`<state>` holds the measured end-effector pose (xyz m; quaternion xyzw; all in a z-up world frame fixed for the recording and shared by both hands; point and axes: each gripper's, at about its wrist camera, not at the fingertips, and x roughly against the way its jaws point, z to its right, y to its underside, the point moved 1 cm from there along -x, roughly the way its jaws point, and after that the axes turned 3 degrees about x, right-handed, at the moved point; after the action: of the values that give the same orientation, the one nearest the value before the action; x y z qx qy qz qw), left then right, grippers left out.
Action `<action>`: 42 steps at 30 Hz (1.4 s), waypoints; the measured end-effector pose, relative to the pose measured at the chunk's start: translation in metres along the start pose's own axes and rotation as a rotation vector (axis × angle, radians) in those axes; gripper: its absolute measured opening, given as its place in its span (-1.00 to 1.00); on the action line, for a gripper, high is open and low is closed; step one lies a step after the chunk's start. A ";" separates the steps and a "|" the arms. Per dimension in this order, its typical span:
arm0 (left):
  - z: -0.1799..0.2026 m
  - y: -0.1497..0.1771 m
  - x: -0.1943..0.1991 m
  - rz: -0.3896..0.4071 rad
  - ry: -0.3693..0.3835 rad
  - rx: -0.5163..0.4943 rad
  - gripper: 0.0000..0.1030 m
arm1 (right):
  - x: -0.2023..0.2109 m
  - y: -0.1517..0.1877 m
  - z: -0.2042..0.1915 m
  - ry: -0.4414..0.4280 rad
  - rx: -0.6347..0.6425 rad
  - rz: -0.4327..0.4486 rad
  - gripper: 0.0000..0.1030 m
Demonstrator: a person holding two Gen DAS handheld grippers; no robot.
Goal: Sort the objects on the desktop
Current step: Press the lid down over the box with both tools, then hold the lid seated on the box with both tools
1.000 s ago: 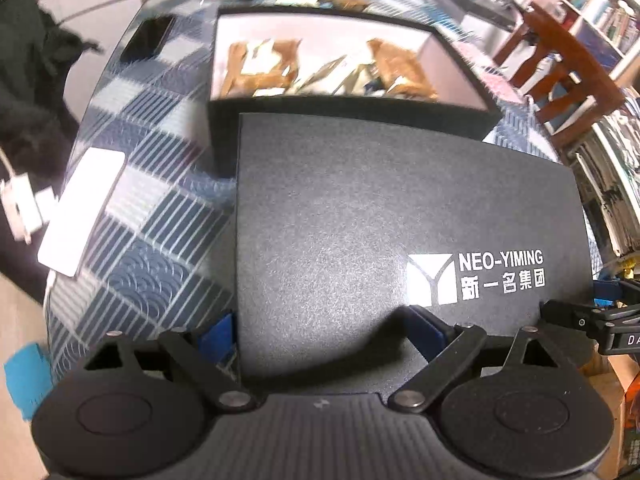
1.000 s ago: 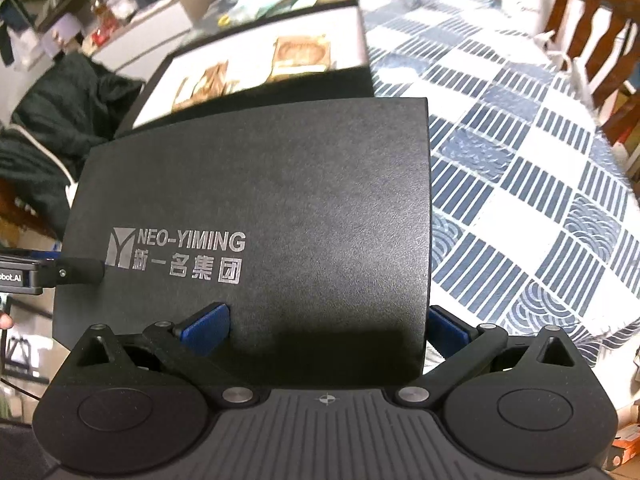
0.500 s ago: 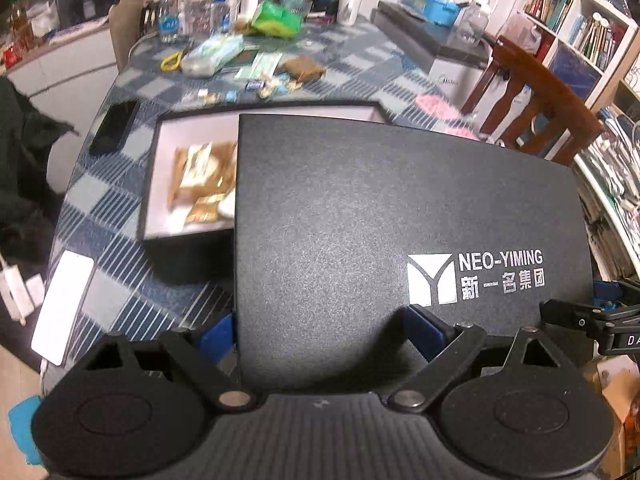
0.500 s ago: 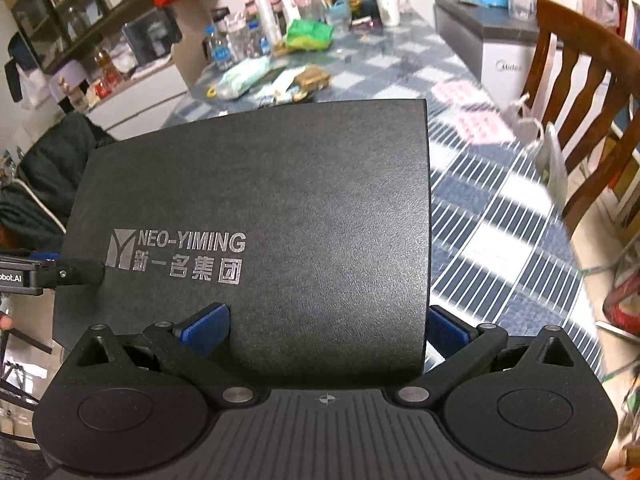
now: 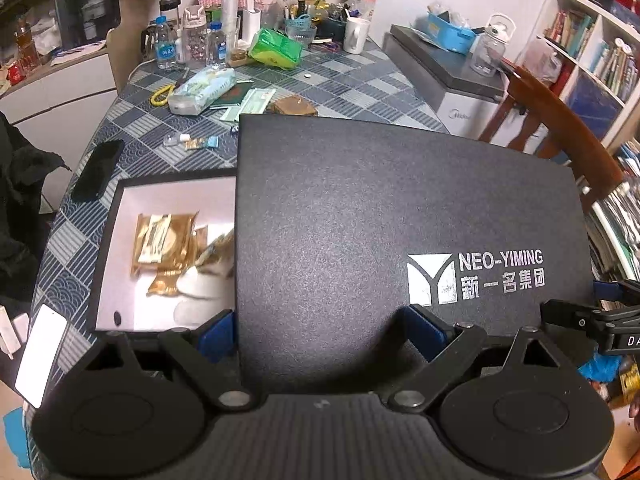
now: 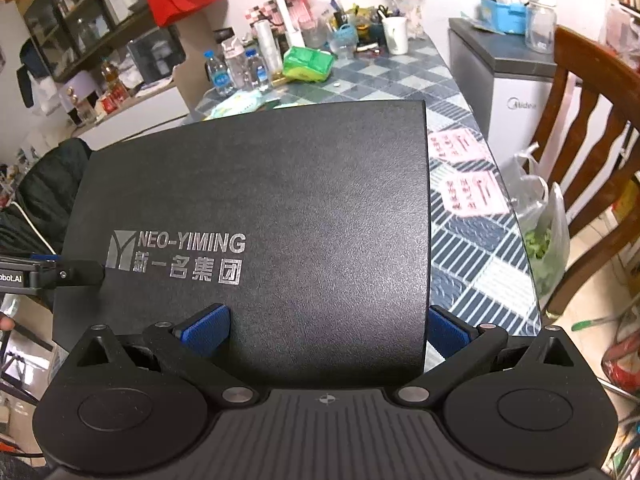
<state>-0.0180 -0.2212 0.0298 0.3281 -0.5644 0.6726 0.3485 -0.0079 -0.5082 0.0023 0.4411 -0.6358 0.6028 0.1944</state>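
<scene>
The flat matte-black printed lid [image 5: 400, 232] is rising and sliding rightward over the open black box [image 5: 105, 240] (snack packets inside), each hand-held gripper [image 5: 316, 332] [image 6: 326, 328] clamping its near edge; closing looks next.

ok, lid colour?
Matte black lid with silver logo print; clearest in the left wrist view.

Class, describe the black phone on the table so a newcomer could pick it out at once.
Start at the checked blue table and find the open black box holding gold packets. Just beyond its far left corner lies the black phone, flat, dark and glossy; the slab at the table's near edge is white instead.
</scene>
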 end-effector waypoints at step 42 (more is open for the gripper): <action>-0.179 -0.074 -0.057 -0.122 -0.076 0.151 1.00 | -0.136 -0.093 -0.132 -0.083 0.002 -0.165 1.00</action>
<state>0.0663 -0.0411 -0.0045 0.4125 -0.5040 0.6778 0.3413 0.1011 -0.3292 -0.0224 0.5169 -0.6042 0.5666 0.2163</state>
